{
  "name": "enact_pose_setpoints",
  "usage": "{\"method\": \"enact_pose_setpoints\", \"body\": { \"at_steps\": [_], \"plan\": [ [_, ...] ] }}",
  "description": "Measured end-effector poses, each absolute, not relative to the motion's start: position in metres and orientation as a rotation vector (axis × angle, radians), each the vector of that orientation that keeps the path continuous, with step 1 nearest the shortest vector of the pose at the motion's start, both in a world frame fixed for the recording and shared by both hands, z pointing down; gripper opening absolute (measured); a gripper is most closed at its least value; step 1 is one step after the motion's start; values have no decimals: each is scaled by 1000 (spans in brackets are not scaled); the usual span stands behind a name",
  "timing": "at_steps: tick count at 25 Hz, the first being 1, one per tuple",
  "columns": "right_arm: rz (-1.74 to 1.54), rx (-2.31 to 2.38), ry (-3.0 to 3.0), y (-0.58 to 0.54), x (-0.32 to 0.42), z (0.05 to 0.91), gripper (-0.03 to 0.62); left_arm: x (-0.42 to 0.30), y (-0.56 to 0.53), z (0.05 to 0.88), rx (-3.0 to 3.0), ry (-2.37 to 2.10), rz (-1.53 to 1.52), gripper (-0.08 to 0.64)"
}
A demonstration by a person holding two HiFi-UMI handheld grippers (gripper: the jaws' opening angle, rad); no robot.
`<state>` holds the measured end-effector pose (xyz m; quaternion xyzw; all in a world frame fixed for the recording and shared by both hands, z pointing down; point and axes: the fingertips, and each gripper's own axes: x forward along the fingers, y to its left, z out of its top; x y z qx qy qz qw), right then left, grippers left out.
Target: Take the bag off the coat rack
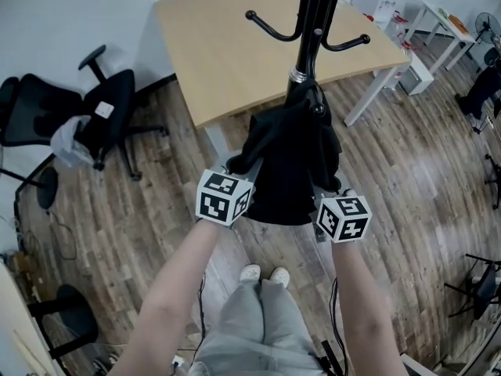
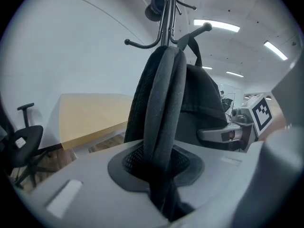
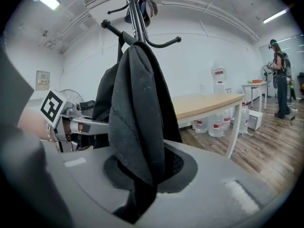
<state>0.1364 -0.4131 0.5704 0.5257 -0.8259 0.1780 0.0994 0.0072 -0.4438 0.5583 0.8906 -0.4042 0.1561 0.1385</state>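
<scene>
Gripping the black bag [image 1: 291, 167], hanging by its loop [image 2: 195, 51] on a hook [image 2: 198, 31] of the coat rack [image 1: 315, 22], with left gripper [image 2: 160, 182] and right gripper [image 3: 137, 184] fingers narrowed onto its straps [image 2: 161, 103], likely risking tipping the rack by pulling near before lifting the loop clear.

Black bag [image 1: 290, 171], black coat rack [image 1: 311, 22], tan table [image 1: 219, 53], brown-planked floor [image 1: 407, 171].

We find the head view looking steeply down on the coat rack [image 1: 311, 22] and bag [image 1: 288, 171]. Both gripper views sit close against the bag, angled upward from opposite sides, sharing the tabletop [image 3: 209, 104].
</scene>
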Motion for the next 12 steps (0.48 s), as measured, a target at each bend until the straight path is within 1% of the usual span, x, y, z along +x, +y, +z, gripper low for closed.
{"method": "enact_pose_setpoints", "body": {
  "at_steps": [12],
  "plan": [
    [509,1551,-2477,-384,127,526,48,-4,-415,513,2586,-1189,376,84]
  ]
}}
